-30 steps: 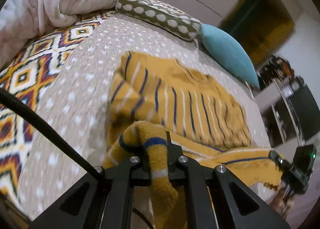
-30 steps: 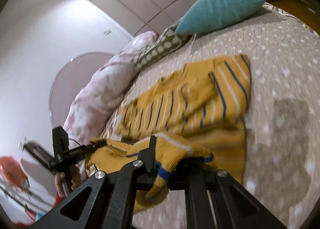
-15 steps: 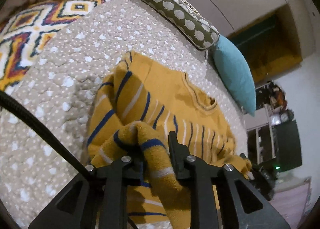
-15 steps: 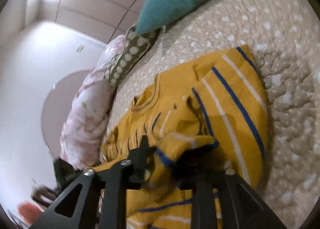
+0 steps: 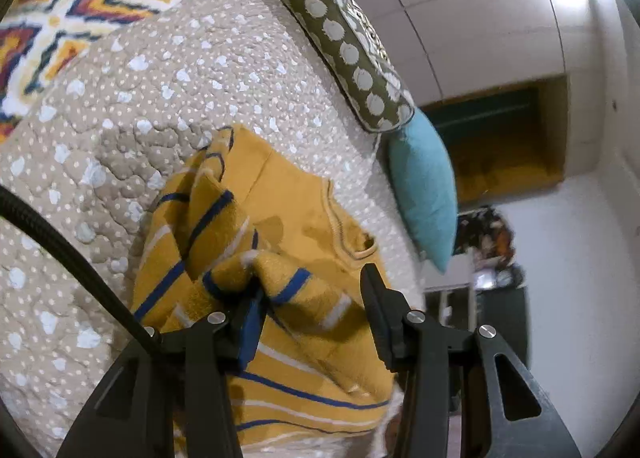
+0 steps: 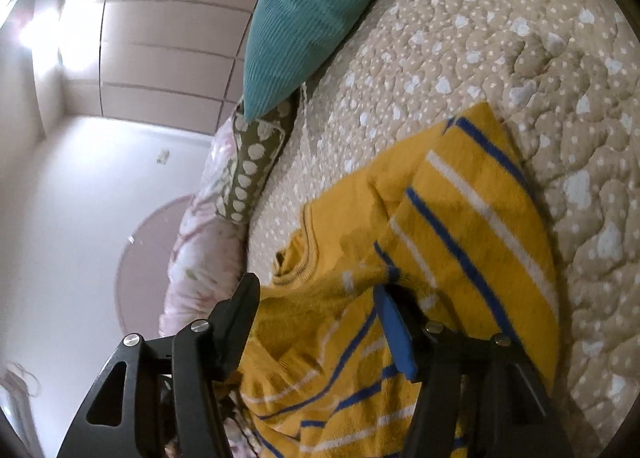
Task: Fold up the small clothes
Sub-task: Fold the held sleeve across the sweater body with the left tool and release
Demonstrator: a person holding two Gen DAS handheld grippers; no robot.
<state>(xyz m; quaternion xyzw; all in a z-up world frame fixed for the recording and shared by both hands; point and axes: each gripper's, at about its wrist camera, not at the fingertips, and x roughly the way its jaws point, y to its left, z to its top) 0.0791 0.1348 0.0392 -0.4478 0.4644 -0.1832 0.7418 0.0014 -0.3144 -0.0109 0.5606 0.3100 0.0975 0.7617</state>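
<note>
Both grippers' jaws, left [image 5: 310,298] and right [image 6: 316,314], have just been opening, loose around the sweater [image 5: 288,218] on the bed [image 5: 160,70]; its hem is cut off below.

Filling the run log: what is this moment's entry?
left gripper: open | right gripper: open, both just opening | mustard-yellow blue-and-white-striped knit sweater: folded over, released on bed

I count one striped yellow sweater [image 5: 288,218] on one dotted quilt [image 5: 180,70]; two pillows, one teal [image 5: 426,186] and one spotted green [image 5: 344,38]. I see one patterned blanket [image 5: 80,6]; one black cable [image 5: 72,262].
</note>
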